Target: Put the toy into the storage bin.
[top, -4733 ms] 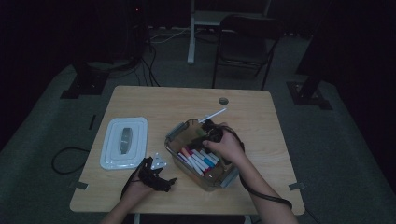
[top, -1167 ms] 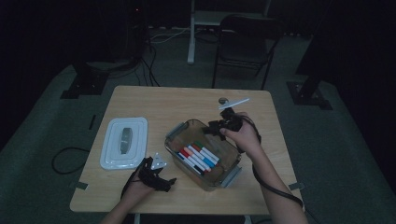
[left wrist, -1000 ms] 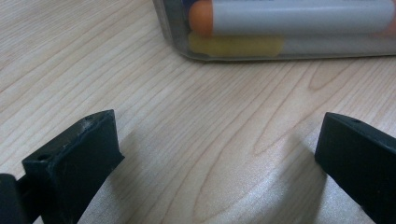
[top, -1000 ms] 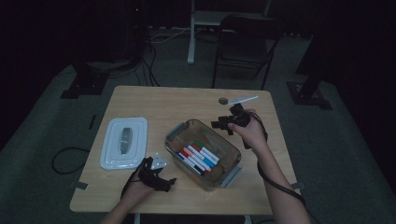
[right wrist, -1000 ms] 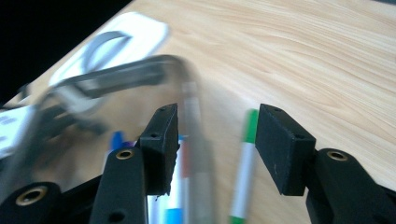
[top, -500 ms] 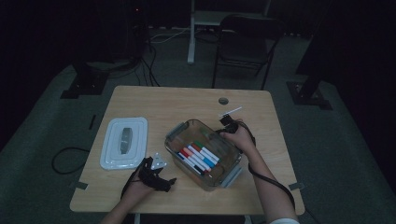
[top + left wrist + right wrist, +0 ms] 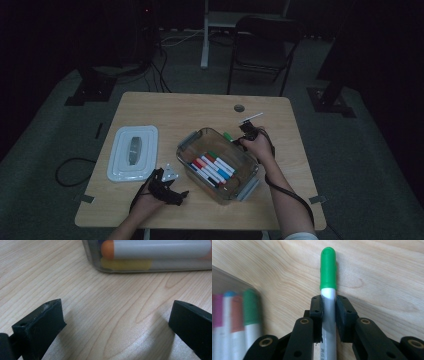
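Now the right gripper [image 7: 329,307] has just closed its jaws on the green-capped marker [image 7: 328,267], low over the desk [image 7: 165,107] beside the clear box [image 7: 186,141] toward its far right corner. Near the front edge, the left gripper [image 7: 167,192] rests spread apart, holding nothing.

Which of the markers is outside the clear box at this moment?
The green-capped marker, held between the jaws of the right gripper over the bare table beside the clear box. The other markers lie inside that box.
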`<state>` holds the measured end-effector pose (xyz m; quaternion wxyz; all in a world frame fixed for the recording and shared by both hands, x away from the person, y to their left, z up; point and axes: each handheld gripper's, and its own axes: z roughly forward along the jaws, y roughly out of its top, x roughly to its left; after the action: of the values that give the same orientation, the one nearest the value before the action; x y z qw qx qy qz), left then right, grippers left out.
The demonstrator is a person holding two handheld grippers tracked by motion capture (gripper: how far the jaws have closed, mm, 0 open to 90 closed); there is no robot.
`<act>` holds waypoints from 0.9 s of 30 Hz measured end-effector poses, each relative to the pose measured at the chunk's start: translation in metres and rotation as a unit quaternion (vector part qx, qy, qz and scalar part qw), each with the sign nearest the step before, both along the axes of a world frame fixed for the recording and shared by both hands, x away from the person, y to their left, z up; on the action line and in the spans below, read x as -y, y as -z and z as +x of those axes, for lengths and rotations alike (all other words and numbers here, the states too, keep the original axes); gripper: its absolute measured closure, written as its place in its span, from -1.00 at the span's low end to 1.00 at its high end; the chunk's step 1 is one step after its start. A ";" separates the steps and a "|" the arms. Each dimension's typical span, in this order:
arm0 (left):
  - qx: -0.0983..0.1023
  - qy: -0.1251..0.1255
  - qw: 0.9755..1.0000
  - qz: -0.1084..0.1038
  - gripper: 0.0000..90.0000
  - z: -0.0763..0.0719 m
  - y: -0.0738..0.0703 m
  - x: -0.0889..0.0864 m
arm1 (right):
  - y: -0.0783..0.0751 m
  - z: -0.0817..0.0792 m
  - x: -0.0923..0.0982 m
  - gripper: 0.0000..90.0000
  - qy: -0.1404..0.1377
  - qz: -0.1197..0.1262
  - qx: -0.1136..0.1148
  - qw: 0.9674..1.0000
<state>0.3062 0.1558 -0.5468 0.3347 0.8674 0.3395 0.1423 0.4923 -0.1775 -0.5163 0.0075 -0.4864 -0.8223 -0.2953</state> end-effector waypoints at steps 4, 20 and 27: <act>0.000 0.000 1.000 0.000 -0.99 0.000 0.000 0.000 | -0.018 -0.004 0.014 0.70 0.013 0.031 0.008 0.999; 0.000 -0.001 1.000 -0.001 -0.99 0.000 0.000 0.000 | -0.118 -0.063 -0.010 0.70 -0.079 0.104 0.053 0.990; 0.000 0.000 1.000 -0.001 -0.99 0.000 0.000 0.000 | -0.102 -0.084 -0.058 0.70 -0.147 0.091 0.012 0.985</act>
<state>0.3062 0.1556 -0.5468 0.3355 0.8670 0.3402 0.1417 0.4084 -0.1200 -0.4140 0.0853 -0.3536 -0.8548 -0.3702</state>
